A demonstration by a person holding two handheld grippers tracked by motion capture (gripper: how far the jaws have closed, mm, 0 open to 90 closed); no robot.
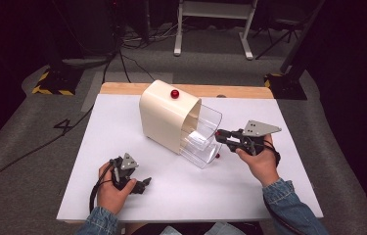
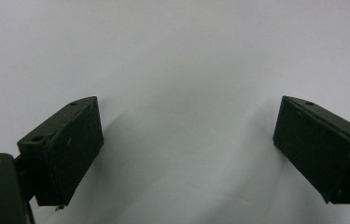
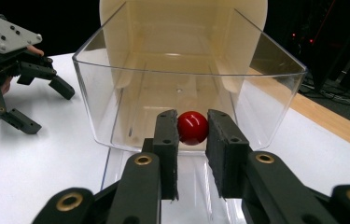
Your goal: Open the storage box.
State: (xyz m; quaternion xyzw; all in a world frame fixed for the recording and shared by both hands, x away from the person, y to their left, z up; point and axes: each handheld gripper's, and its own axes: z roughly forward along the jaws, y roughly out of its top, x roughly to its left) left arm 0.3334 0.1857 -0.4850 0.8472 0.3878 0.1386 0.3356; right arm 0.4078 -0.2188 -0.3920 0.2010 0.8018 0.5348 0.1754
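The red knob (image 3: 192,127) of the clear drawer (image 3: 275,93) sits pinched between the two black pads of the right hand-held gripper (image 3: 192,132), which is closed on it from both sides. The drawer stands pulled partway out of the cream cabinet (image 1: 164,117), its open end toward the person and its transparent walls rising above the knob in the right gripper view. A second red knob (image 1: 174,93) shows on the cabinet's top face, untouched. The cabinet stands near the middle of the white desk (image 1: 122,127).

The left hand-held gripper (image 1: 142,185) rests low on the desk near the front edge, well apart from the cabinet, jaws spread wide with nothing between them but bare desk surface.

Risks, as I judge them: the knob is round and glossy, so the pads could slip off it if the pull is not straight along the drawer's travel. Nothing braces the cabinet, so a drawer that binds could drag the whole cabinet across the desk. A pull carried too far could bring the drawer right out and let it tip
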